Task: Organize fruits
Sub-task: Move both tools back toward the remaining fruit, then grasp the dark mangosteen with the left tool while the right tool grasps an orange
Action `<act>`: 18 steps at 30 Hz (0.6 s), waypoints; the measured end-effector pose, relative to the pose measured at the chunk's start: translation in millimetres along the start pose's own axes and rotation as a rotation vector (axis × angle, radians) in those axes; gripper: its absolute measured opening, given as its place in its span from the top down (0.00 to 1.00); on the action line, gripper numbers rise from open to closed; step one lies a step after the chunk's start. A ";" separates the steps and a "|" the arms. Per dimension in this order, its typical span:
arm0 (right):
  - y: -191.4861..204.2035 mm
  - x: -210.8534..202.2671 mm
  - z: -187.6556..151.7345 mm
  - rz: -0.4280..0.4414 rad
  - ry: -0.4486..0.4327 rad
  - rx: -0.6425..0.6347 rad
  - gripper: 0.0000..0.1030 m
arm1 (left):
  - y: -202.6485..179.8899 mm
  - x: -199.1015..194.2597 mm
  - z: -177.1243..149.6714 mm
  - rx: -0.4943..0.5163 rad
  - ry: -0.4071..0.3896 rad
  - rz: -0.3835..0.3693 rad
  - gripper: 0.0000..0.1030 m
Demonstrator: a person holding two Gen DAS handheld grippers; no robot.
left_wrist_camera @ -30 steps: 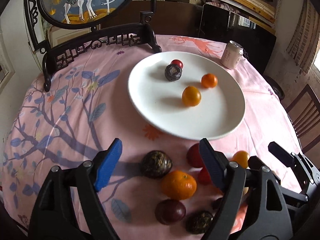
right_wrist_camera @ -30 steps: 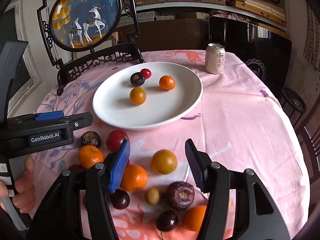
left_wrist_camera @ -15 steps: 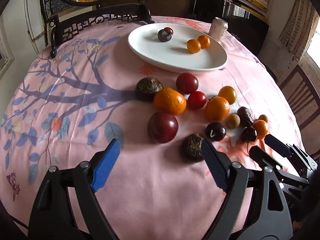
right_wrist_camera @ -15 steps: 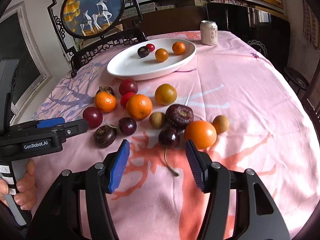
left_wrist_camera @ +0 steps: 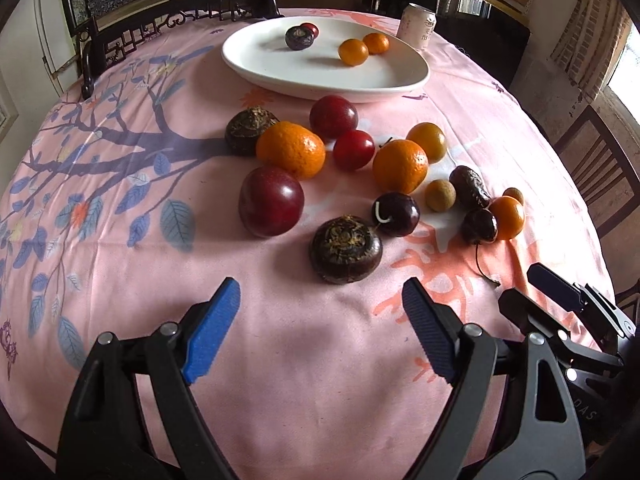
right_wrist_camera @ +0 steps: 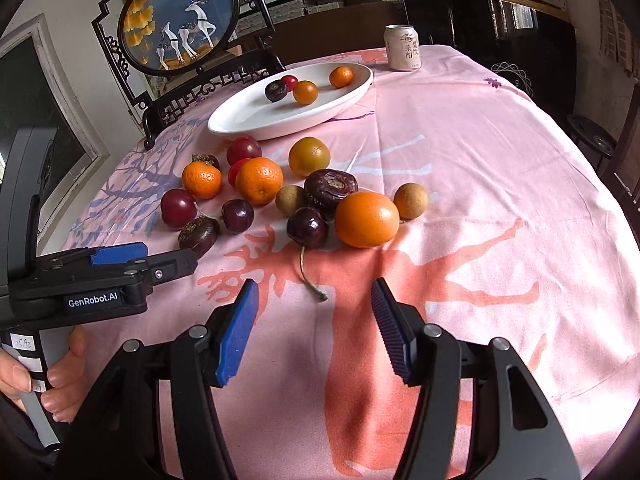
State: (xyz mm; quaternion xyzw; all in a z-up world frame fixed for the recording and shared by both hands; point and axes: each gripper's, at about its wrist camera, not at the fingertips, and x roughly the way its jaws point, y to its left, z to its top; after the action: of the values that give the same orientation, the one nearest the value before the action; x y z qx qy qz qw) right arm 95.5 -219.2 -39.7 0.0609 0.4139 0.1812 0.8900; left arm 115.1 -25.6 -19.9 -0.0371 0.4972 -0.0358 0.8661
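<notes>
Item: two empty grippers before a loose fruit cluster, plate partly stocked.

Nearest, the left gripper [left_wrist_camera: 320,312] and right gripper [right_wrist_camera: 314,308] hover over the pink tablecloth [right_wrist_camera: 480,184] with jaws spread wide and nothing between them, probably so either can take a fruit next. Just beyond the left gripper lies a dark, rough-topped water chestnut [left_wrist_camera: 346,249]; beside it, a glossy dark cherry [left_wrist_camera: 396,214] and a red plum [left_wrist_camera: 271,201]. Mid-cluster: two pebbled oranges [left_wrist_camera: 291,149], small tan longans [right_wrist_camera: 411,201], a stemmed cherry [right_wrist_camera: 307,227], all close or touching. Farther back, the white plate [left_wrist_camera: 280,68] holds four fruits already: two small oranges, one dark, one red. Behind it stands a drink can [right_wrist_camera: 403,48].
</notes>
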 end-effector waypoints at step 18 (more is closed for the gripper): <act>-17.4 -5.7 -2.2 0.018 0.007 0.019 0.43 | -14.0 18.7 16.5 -0.003 0.019 0.066 0.59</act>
State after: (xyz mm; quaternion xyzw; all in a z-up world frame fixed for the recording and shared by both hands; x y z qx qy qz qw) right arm 95.2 -237.5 -41.5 0.0721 0.4182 0.1853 0.8863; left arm 138.4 -40.9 -26.3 -0.0216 0.5066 -0.0068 0.8619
